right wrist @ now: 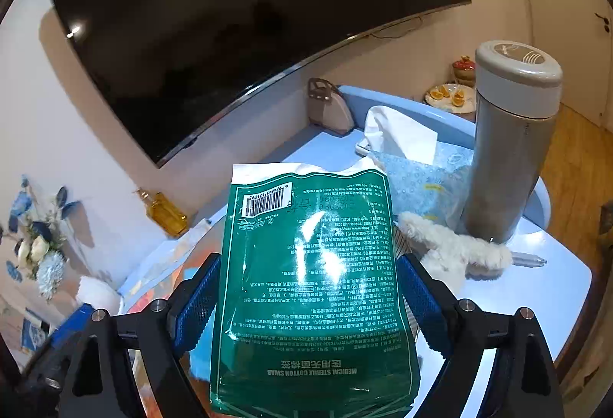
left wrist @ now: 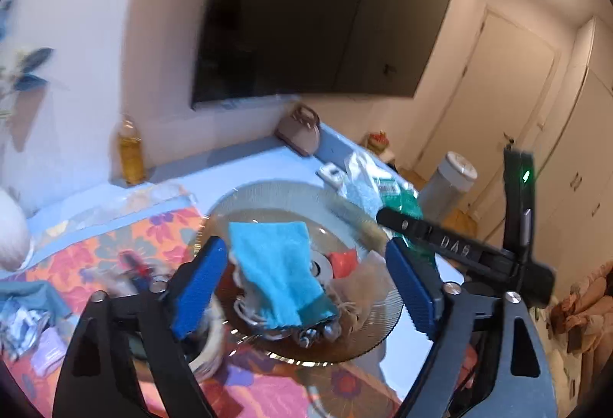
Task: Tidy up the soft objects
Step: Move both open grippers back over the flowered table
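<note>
Your right gripper is clenched on the green cotton swab bag, which stands upright between its pads. Your left gripper is released above the glass plate; the blue cloth lies at 12 o'clock.

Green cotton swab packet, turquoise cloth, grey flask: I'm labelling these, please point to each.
green cotton swab packet (right wrist: pixel 310 276), right wrist view, middle of printed back.
turquoise cloth (left wrist: pixel 274 264), left wrist view, centre of fabric.
grey flask (right wrist: pixel 505 157), right wrist view, body.
</note>
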